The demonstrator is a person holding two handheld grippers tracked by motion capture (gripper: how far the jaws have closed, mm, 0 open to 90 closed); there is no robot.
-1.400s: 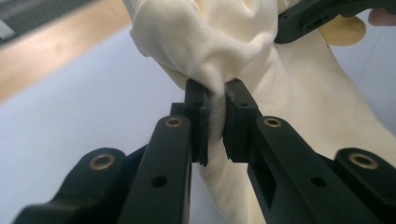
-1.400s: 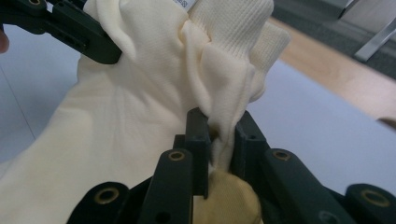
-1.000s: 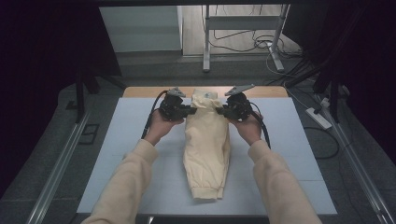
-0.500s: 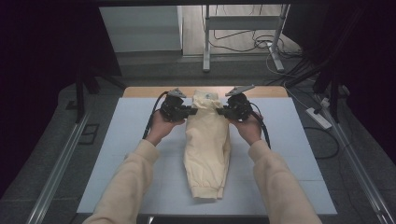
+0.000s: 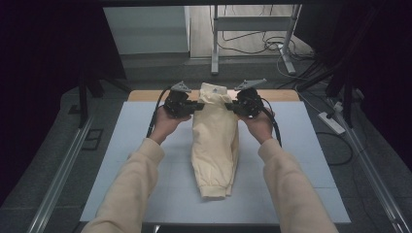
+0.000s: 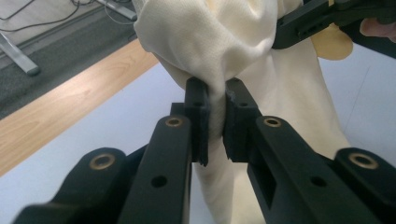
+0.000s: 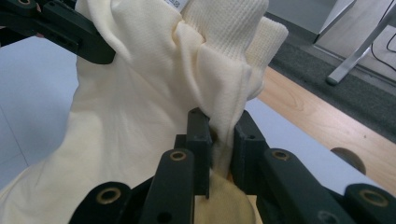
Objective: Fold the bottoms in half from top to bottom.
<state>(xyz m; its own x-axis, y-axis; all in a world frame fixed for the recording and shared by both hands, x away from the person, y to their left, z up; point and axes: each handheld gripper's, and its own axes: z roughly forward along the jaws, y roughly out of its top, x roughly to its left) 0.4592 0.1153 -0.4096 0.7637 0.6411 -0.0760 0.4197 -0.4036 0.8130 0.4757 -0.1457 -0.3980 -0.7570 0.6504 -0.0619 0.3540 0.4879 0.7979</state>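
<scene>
A cream knit garment lies lengthwise on the pale mat, its cuffed end toward the person. Its far end is bunched and raised off the mat. My left gripper is shut on the left side of that end; in the left gripper view, cloth is pinched between the pads. My right gripper is shut on the right side; its pads squeeze a fold of the garment. The two grippers face each other across the cloth, and each gripper view shows the other's jaw: the right gripper and the left gripper.
The mat covers a wooden table, whose bare strip shows at the far edge. Beyond it, a metal stand and loose cables are on the floor. A power strip lies on the floor to the right. Rails run along both sides.
Both grippers and the garment's gathered far end sit slightly higher in the high view than a second ago. Both grips look unchanged.
</scene>
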